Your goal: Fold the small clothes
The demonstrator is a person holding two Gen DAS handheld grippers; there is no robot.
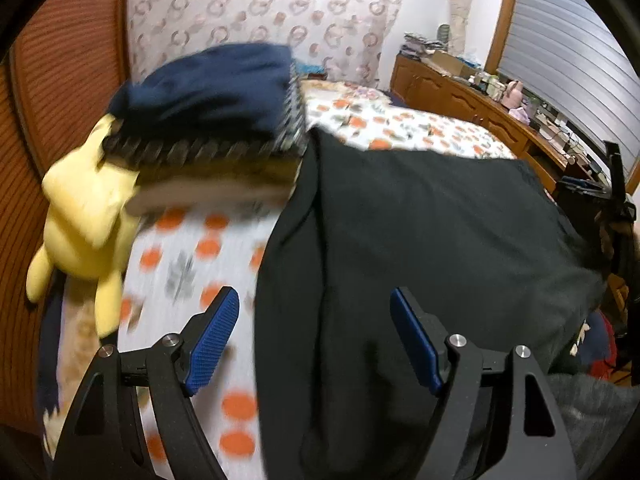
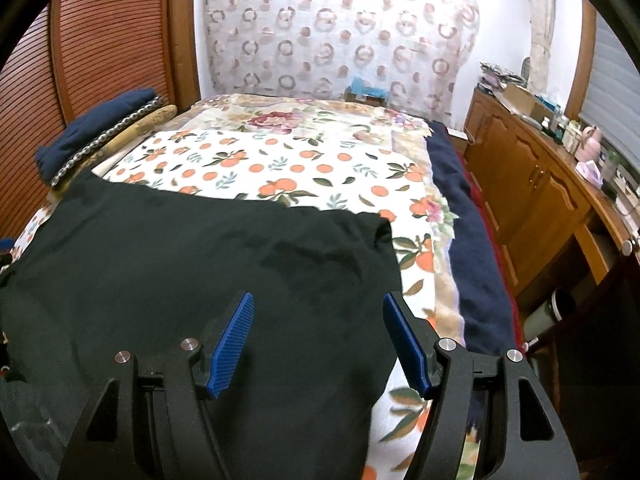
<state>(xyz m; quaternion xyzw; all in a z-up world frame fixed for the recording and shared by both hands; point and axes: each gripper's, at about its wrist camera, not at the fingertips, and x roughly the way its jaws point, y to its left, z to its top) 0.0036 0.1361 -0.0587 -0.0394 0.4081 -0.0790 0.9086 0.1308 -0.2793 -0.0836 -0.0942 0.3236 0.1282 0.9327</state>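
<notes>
Left tongs: we hold them tilted downward, jaws spread wide, nothing gripped.
Right tongs: we angle them down too, jaws apart, empty.

- The left wrist view looks forward and downward along its own jaws, close above the bed, with the dark garment filling the centre and lower right.
- The right wrist view faces the same way, close over the dark garment at lower left.
- Both share the garment, the folded stack and the patterned curtain across the top.
</notes>
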